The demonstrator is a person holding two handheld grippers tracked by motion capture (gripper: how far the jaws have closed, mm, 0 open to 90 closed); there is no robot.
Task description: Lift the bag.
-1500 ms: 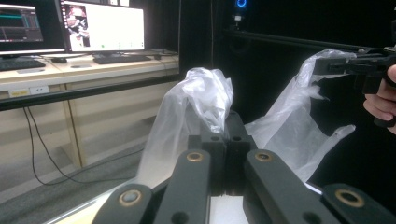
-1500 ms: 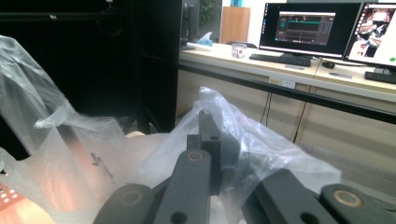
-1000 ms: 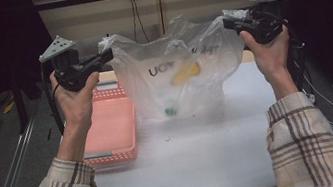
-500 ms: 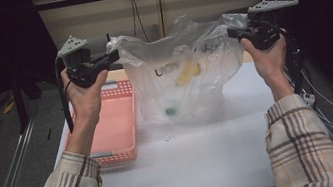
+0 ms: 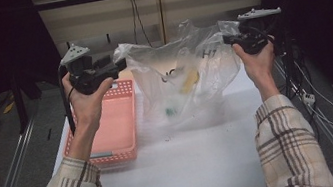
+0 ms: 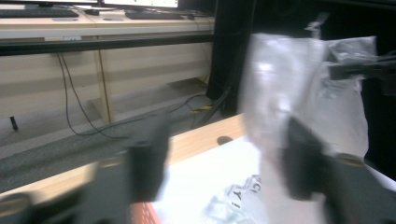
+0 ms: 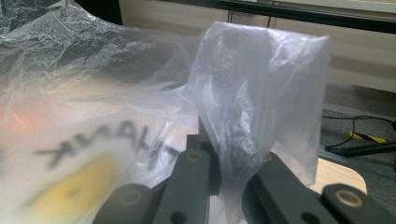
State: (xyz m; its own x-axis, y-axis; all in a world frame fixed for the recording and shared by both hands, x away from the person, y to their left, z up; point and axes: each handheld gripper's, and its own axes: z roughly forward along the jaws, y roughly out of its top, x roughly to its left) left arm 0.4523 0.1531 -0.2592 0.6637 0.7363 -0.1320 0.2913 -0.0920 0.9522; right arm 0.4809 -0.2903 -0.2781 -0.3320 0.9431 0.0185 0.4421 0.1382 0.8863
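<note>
Plastic bag hangs above the far middle of the white tabletop, its bottom sagging onto the surface, strung between two hand-held grippers. The right gripper, over the far right corner, is clenched on the bag's right handle, the film pinched between its black jaws in the right gripper view. The left gripper, above the far end of the pink basket at the table's left edge, has just been opening its jaws; in the left gripper view they stand apart with the bag's left edge loose between them, unpressed. A yellow item and a green one lie inside. The bag stretches left to right, so its weight likely falls to the right hand, the basket lying just to its left.
</note>
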